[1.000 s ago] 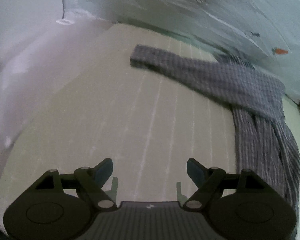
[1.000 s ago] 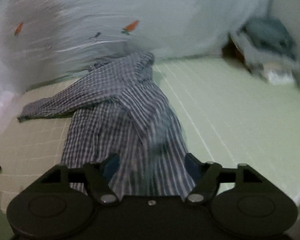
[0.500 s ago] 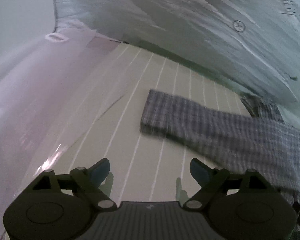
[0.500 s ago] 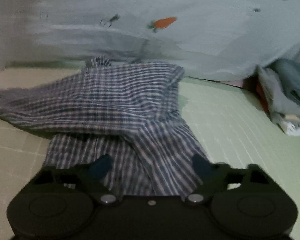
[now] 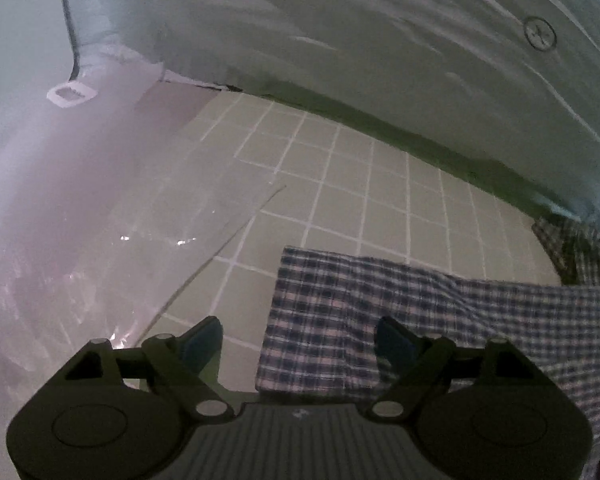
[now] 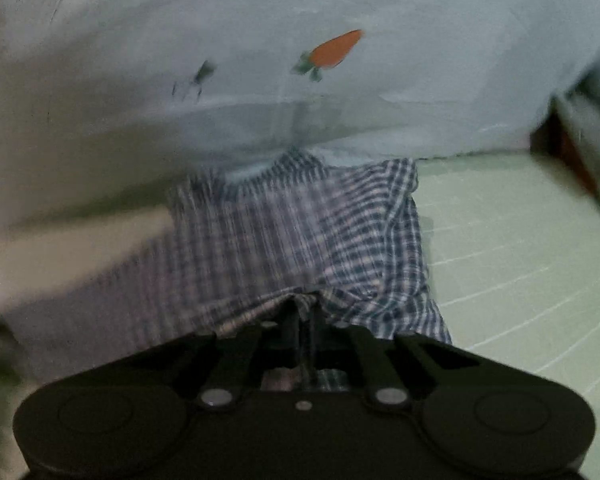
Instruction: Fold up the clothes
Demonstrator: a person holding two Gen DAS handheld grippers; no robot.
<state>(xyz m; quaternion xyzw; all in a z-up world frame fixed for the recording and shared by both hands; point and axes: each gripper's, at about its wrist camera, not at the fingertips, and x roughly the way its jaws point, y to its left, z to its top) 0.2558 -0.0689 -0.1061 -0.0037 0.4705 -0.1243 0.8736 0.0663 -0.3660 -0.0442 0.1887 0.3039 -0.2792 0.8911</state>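
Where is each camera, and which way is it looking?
Left wrist: sits on the left tongs, open, looking along them at the plaid shirt sleeve end on the green checked mat.
Right wrist: sits on the right tongs, shut on bunched shirt, facing a carrot-print sheet.
Shared: shirt, mat, sheet.

The left tool point(image 5: 299, 338) is matte black plastic; two round housings flank a ribbed grey centre plate bearing a small white mark; blue pads line its fingers point(image 5: 202, 340). Silver pivot screws sit beside that plate; the right tool point(image 6: 302, 312) is all black, with like screws.
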